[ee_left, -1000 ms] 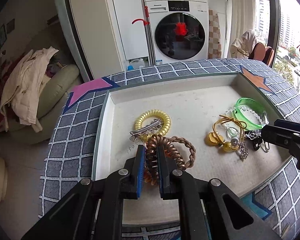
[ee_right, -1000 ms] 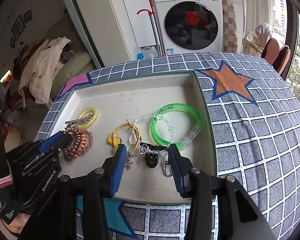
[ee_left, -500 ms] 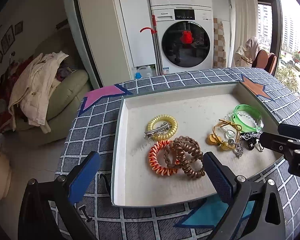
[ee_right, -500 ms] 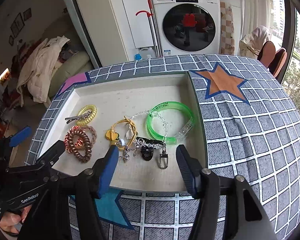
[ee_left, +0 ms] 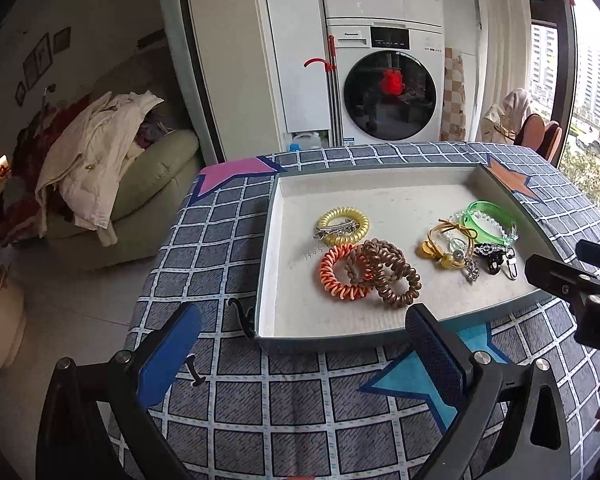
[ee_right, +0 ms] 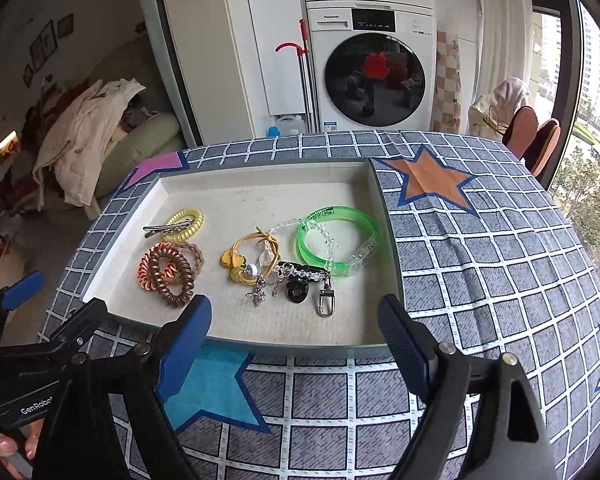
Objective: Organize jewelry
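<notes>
Both tools are clear of the tray now. The left hand-held gripper is spread wide over the checked cloth with nothing between its jaws. The right hand-held gripper has just been opening and is empty too, at the tray's near edge.

This looks like a pause between placements, maybe the end of the job. All the jewelry is in the tray on the worktop. Left cluster: four hair ties (yellow coil, orange coil, brown coil, one braided) and one metal clip. Right cluster: one green bangle, one clear bead string, one yellow cord piece, one black charm with clasp.

One black hook is on the cloth just beside the tray; I'd guess it comes next, and being small it needs a careful pinch.
</notes>
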{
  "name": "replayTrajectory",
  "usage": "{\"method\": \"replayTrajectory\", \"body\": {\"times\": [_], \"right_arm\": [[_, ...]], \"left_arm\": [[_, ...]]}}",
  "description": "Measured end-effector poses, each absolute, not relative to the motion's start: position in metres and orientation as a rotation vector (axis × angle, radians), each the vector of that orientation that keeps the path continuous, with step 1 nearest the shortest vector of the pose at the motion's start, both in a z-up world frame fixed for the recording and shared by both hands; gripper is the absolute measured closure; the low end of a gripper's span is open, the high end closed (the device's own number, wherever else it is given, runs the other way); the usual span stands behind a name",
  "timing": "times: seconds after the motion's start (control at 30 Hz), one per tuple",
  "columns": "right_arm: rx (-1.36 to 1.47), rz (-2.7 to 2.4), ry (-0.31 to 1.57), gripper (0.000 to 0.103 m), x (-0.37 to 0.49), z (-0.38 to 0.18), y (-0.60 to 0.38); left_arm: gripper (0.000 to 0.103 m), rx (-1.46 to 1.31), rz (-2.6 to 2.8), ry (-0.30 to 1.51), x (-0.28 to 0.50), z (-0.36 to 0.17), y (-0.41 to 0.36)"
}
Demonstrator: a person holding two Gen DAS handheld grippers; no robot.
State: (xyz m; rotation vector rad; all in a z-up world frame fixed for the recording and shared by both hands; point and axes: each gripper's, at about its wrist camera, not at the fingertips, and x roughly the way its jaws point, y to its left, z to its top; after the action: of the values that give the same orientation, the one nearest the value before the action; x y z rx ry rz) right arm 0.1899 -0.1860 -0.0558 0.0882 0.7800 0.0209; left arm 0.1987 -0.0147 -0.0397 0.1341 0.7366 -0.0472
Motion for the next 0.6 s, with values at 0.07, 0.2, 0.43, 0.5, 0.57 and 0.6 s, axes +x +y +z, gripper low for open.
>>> {"method": "replayTrajectory", "body": {"times": [0.07, 0.2, 0.43, 0.5, 0.57, 0.6], "right_arm": [[0.087, 0.018, 0.751, 0.000, 0.183, -0.054, -0.185], [0.077, 0.023, 0.718, 0.000, 0.170, -0.050, -0.182], [0.044, 0.004, 0.697, 0.000, 0.150, -0.050, -0.179], [0.039, -0.006, 0.697, 0.000, 0.146, -0.051, -0.180], [0.036, -0.016, 0.699, 0.000, 0.142, -0.053, -0.182], [0.036, -0.018, 0.702, 0.000, 0.139, -0.053, -0.183]], "left_arm": [[0.000, 0.133, -0.048, 0.727, 0.191, -0.038, -0.015], [0.000, 0.099, -0.057, 0.715, 0.178, -0.035, -0.012], [0.000, 0.106, -0.047, 0.664, 0.155, -0.031, -0.017], [0.000, 0.105, -0.042, 0.659, 0.150, -0.030, -0.017], [0.000, 0.091, -0.039, 0.663, 0.148, -0.030, -0.015], [0.000, 0.081, -0.039, 0.666, 0.147, -0.030, -0.014]]}}
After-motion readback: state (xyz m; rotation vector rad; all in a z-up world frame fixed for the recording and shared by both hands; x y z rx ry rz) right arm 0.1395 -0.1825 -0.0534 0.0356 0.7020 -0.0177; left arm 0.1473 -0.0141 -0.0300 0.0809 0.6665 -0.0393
